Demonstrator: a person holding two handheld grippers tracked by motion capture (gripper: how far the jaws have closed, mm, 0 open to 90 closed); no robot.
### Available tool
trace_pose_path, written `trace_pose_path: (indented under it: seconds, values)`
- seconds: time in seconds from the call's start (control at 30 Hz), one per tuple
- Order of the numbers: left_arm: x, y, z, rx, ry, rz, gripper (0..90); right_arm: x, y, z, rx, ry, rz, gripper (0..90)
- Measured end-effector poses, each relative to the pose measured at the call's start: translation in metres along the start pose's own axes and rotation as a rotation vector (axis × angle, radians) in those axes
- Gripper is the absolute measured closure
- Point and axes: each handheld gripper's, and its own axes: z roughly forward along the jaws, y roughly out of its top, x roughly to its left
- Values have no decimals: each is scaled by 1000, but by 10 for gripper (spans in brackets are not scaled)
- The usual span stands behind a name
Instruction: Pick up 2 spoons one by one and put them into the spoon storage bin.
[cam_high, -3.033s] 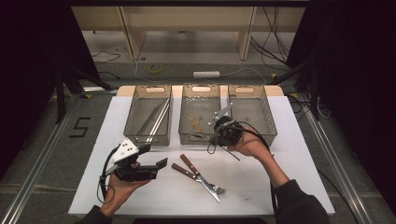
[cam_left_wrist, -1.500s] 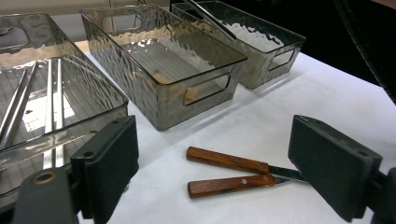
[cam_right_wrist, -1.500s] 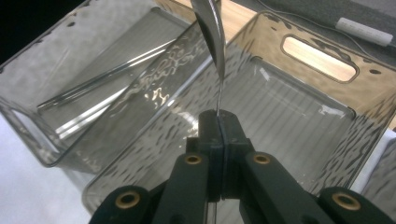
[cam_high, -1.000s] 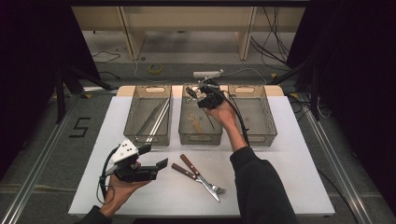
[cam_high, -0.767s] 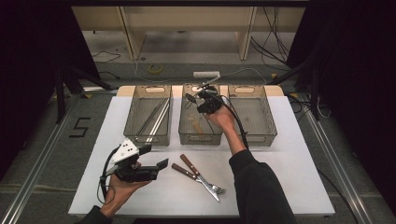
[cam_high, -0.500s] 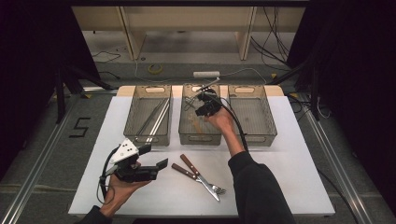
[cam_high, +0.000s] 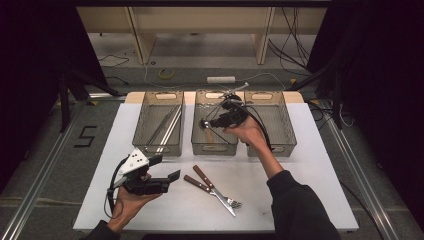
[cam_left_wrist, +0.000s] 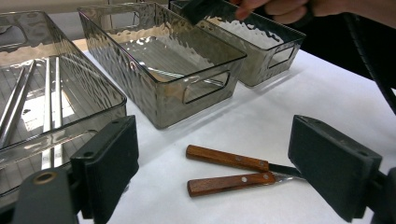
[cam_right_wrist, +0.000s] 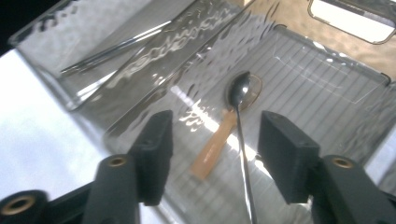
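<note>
Three clear bins (cam_high: 214, 145) line the table's far side from above, a knife and fork (cam_high: 212, 187) lying nearer. The right gripper (cam_right_wrist: 212, 149), jaws just spreading, hangs over the middle bin's shiny metal spoon (cam_right_wrist: 239, 116), resting across a wooden one. The left gripper (cam_left_wrist: 210, 172) gapes, empty.

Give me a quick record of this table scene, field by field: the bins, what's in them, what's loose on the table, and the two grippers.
bins: three clear bins in a row at the far edge of the white table
left bin: thin metal rods
middle bin: metal spoon lying on a wooden spoon
table front: two wooden-handled pieces of cutlery, a fork among them
right gripper: over the middle bin, jaws just opened, spoon free
left gripper: open, near the cutlery, holding nothing
</note>
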Motion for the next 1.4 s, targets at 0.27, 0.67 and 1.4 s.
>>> trace_pose_path:
  seconds: [0.27, 0.67, 1.4]
  values:
    - [1, 1, 2, 11, -6, -4, 155, 13, -43, -43, -88, 38, -25, 376]
    - [1, 3, 7, 32, -17, 5, 155, 14, -117, -80, -194, 52, 29, 344]
    - [4, 17, 39, 120, -34, 39, 166, 20, -186, -99, -280, 37, 56, 324]
